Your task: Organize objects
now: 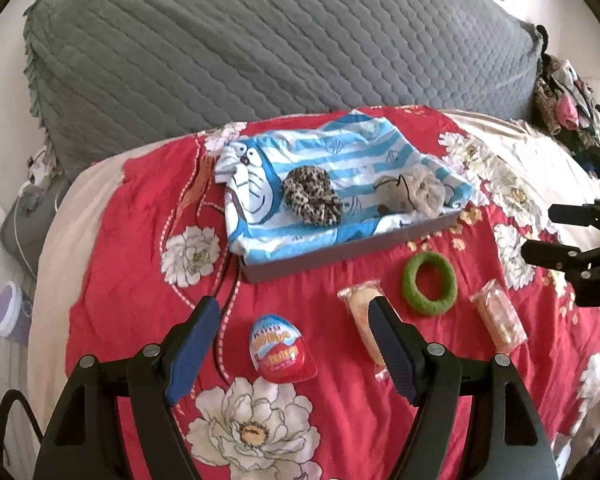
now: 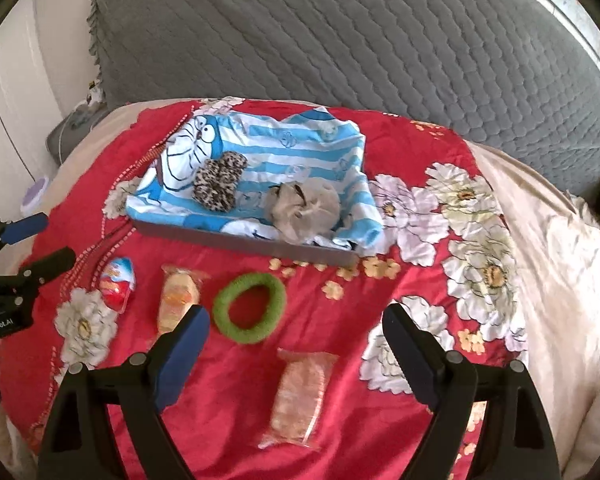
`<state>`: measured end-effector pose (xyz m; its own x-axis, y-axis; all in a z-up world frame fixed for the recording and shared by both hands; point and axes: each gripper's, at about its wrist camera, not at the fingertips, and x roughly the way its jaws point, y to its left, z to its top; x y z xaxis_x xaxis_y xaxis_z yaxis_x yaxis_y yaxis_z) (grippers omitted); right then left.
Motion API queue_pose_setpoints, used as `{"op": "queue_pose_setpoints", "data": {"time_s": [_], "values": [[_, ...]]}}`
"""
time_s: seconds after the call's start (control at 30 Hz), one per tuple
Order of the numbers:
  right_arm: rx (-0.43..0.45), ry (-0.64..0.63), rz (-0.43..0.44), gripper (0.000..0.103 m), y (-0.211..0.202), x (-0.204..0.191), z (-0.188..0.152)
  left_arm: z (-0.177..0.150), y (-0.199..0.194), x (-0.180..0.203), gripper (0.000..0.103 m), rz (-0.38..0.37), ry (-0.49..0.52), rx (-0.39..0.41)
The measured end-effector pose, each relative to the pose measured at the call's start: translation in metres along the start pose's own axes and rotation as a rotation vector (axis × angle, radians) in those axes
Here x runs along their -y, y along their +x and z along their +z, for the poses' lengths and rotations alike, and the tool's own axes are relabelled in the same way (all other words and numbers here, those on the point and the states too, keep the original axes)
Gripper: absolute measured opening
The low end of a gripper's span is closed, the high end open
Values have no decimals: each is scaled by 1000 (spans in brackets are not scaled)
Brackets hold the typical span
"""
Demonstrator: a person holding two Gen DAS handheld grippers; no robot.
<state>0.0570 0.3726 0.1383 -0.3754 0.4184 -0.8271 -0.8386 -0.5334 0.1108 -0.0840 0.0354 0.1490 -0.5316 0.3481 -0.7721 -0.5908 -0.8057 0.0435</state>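
Both of your tools are empty now: the left hand-held gripper (image 1: 294, 340) stands wide open above the egg-shaped candy (image 1: 281, 347), and the right hand-held gripper (image 2: 296, 344) is also wide open, above the nearer wrapped snack (image 2: 300, 394). On the red flowered bedspread (image 2: 340, 320) four things wait in a row in front of the tray (image 2: 244, 242): the egg, a second wrapped snack (image 2: 179, 300), the green ring (image 2: 250, 307) and the nearer snack. The tray, lined with a blue striped cloth (image 2: 292, 148), already holds the leopard scrunchie (image 2: 219, 185) and the beige scrunchie (image 2: 306, 210). I think the risks come from the soft bed: if you press down, the cover can fold and the smooth egg may roll away or slip out of the pads. The right finger (image 1: 392, 344) of your left tool hangs over the second snack, so closing there may catch its wrapper. The thin wrappers may also slide.
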Motion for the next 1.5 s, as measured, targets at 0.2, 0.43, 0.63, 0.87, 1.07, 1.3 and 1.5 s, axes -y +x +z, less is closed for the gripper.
{"op": "queue_pose_setpoints", "data": {"time_s": [0.2,0.43,0.63,0.87,1.07,1.3,1.5], "values": [[-5,7,7,88,3,0,-12,-10,7,2,78,13,-13,-19],[-13,3,26,88,8,-10,-27,-17,10,2,78,12,-12,-32],[-25,8,33,88,13,-12,-30,-25,15,2,78,11,-7,-56],[-40,1,27,88,19,-16,-39,-33,19,4,78,16,0,-63],[-56,-2,14,88,23,-16,-50,-41,24,5,78,15,3,-72],[-82,5,3,88,31,-12,-61,-45,28,7,78,10,3,-78],[-107,20,-4,88,39,-8,-72,-47,34,7,78,2,-10,-85]]}}
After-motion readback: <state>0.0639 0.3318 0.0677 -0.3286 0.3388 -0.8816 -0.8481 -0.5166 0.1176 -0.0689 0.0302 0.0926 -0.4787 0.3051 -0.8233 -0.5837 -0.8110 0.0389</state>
